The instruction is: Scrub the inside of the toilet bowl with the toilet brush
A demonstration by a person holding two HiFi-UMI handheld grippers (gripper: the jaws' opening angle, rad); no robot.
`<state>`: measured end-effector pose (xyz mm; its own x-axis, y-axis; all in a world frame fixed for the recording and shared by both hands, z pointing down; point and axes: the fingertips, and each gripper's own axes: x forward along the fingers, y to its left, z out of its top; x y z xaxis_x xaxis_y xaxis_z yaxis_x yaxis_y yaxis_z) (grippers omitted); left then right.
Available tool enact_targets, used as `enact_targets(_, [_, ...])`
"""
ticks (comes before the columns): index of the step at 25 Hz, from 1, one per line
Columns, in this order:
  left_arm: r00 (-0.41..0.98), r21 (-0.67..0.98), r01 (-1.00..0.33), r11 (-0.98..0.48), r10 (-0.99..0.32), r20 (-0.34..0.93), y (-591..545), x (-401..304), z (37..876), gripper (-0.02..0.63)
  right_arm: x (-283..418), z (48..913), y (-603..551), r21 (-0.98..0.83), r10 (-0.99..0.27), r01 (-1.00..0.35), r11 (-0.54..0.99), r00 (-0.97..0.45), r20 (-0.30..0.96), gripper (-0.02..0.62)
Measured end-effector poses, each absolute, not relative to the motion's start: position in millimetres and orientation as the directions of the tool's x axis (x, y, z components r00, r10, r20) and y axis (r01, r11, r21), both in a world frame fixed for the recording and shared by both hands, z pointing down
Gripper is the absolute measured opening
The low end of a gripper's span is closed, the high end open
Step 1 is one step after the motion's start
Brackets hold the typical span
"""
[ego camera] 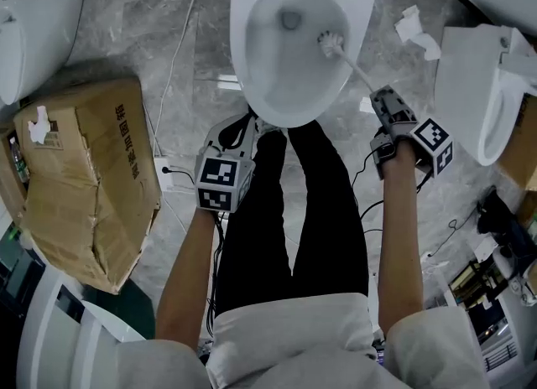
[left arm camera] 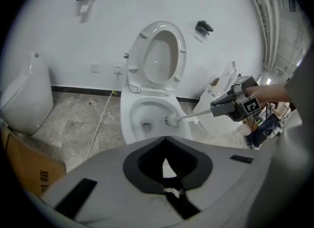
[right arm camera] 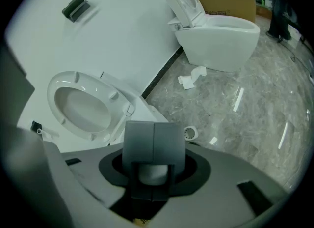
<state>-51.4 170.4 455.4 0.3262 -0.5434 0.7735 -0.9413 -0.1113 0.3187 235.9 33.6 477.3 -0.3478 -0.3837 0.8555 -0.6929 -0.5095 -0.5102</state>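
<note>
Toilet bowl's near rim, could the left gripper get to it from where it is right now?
Probably yes. The left gripper hangs just short of the toilet bowl's near rim with nothing between them, and the toilet brush and right gripper are over on the bowl's right side.

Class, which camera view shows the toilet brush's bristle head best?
The head view: it looks down on the brush head inside the bowl. The left gripper view shows it small, side-on. The right gripper view shows only its handle in the right hand-held gripper.
</note>
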Motion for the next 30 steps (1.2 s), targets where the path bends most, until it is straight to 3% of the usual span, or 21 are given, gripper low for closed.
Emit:
enact_targets(18, [0.347, 0.335, -0.934, -0.128, -0.558, 0.754, 162.6, -58.2, 475.5, 0.029, 232.4, 469.2, 61.7, -0.446, -0.332, -0.742, -0.500, -0.311, 0.891, 0.176])
enact_targets(30, [0.266, 0.305, -0.952, -0.028, -0.566, 0.780, 189.7, -73.2, 474.8, 0.029, 226.3, 472.7, 90.8, -0.440, -0.310, -0.772, -0.458, -0.325, 0.894, 0.178])
